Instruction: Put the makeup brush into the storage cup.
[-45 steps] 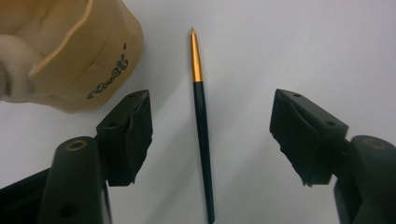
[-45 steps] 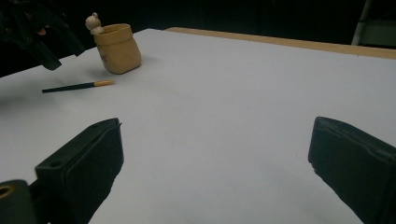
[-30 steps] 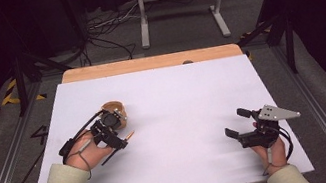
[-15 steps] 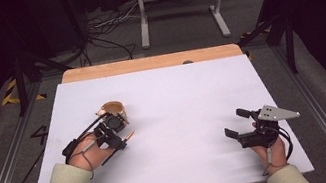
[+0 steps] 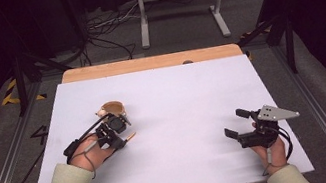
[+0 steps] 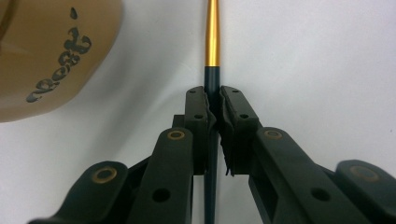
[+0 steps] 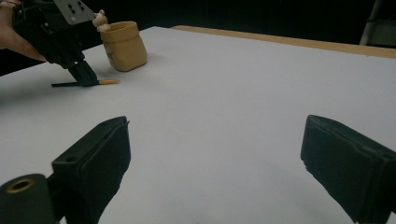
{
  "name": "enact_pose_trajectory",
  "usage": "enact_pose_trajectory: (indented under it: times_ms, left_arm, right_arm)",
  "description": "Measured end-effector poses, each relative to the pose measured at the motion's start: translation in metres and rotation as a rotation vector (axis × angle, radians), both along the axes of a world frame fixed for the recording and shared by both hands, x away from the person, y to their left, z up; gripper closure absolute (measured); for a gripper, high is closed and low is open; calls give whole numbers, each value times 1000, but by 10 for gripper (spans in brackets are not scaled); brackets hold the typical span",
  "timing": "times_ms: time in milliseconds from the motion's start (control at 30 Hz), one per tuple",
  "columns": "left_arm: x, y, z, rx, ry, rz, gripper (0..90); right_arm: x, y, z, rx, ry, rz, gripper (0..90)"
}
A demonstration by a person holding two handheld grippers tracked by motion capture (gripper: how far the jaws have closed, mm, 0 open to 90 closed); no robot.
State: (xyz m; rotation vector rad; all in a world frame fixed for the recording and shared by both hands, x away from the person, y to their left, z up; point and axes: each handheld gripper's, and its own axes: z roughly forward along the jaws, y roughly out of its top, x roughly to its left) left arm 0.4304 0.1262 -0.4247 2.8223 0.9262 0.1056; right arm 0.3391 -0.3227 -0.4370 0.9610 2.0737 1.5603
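With my left gripper [image 6: 213,109] just clamped on the pen [image 6: 212,42] at mid-frame, I should lift it level, clear of the tan cup [image 6: 46,56] at upper left.

Left gripper view: the tan cup [image 6: 46,56] is cut off by the top and left picture edges; its dark lettering is only partly legible. The pen [image 6: 212,51] runs out past the top edge, its gold tip unseen, and its dark lower shaft is pinched between the pads of the left tongs [image 6: 213,112]. High view: the left tongs [image 5: 116,130] cover most of the pen [image 5: 130,137]. The counter's [image 5: 189,168] near edge is partly hidden by sleeves. Right gripper view: the right tongs' [image 7: 215,154] pads are cut off by the bottom edge.
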Motion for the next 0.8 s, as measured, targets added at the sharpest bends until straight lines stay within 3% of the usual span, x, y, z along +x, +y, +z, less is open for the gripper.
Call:
enact_pose_trajectory:
  times_ms: [200, 600, 800]
  left_arm:
    - [-2, -1, 3, 6, -4, -12, 826]
    - [-10, 1, 26, -43, -42, -29, 828]
    - [-12, 6, 39, -103, -68, -27, 828]
  right_arm:
    - [0, 0, 0, -1, 1, 0, 89]
    - [0, 0, 0, -1, 3, -1, 90]
    - [0, 0, 0, -1, 3, -1, 90]
